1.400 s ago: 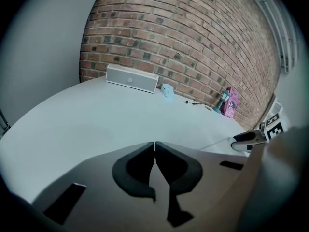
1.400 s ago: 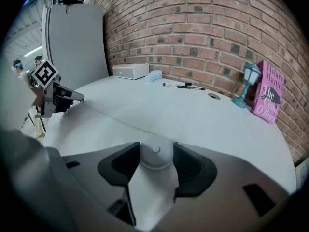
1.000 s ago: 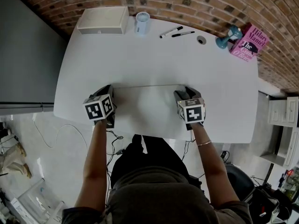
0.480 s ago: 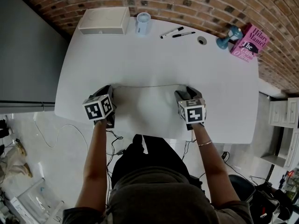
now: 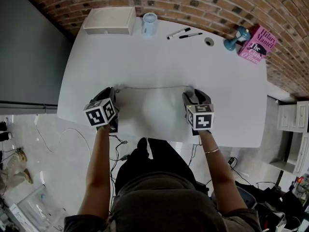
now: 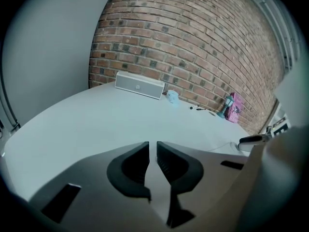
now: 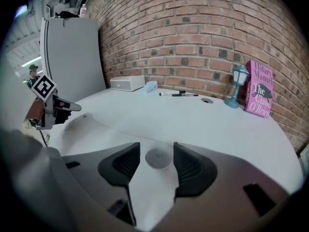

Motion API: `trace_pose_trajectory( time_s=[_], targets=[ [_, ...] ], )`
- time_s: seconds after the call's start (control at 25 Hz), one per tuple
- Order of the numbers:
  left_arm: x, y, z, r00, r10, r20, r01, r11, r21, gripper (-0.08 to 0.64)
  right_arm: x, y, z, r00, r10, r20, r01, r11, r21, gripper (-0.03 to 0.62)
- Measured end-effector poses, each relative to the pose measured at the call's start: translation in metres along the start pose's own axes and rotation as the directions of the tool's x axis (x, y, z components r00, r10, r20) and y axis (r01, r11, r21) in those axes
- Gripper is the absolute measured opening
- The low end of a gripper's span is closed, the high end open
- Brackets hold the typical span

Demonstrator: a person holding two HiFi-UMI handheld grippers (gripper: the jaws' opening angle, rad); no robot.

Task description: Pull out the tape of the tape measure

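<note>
head view showed a white table (image 5: 159, 62) from above, with a person's two arms reaching over its near edge. the left gripper (image 5: 114, 92) was by the near edge, a bit left of the middle. the right gripper (image 5: 194, 94) was by the same edge, a bit right of the middle, well apart from the other one. a thin pale tape (image 5: 154, 87) ran in a line from one gripper to the other, along the near edge. in the right gripper view the jaws were partly open with a small round white tape measure (image 7: 158, 158) sitting between them, one jaw close on each side of it. the tape went from there across the table to the tip of the left gripper. in the left gripper view the jaws were almost together, with only a thin slit between them. the tape was too thin to see in that slit. at the far left corner lay a flat white box (image 5: 109, 21), and a small pale blue thing (image 5: 148, 23) stood just beside it. two pens (image 5: 177, 33) lay near the middle of the far edge. a little blue lamp (image 5: 236, 37) and a pink book (image 5: 258, 45) were at the far right corner.
</note>
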State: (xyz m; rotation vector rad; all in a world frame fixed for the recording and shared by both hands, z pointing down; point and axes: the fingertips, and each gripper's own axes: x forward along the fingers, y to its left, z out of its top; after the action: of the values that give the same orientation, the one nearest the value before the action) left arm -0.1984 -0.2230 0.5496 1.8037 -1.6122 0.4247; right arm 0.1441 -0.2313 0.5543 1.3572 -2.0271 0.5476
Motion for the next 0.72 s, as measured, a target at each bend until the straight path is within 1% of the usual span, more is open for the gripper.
trace_pose_trajectory(
  time_s=[0.2, 0.44, 0.72],
  targets=[
    [-0.010, -0.005, 0.004, 1.000, -0.005, 0.028, 0.004, 0.999, 0.051, 0.040, -0.010, 0.013, 0.005, 0.999, 0.011, 0.050, -0.012, 1.000, 0.017, 0.210],
    [-0.022, -0.021, 0.009, 0.997, -0.045, 0.061, 0.039, 0.994, 0.104, 0.040, -0.029, 0.031, 0.016, 0.993, 0.006, 0.120, -0.011, 0.999, 0.043, 0.190],
    [-0.040, -0.042, 0.013, 0.990, -0.097, 0.104, 0.073, 0.975, 0.208, 0.038, -0.055, 0.048, 0.026, 0.979, -0.010, 0.202, -0.007, 0.996, 0.084, 0.159]
  ],
)
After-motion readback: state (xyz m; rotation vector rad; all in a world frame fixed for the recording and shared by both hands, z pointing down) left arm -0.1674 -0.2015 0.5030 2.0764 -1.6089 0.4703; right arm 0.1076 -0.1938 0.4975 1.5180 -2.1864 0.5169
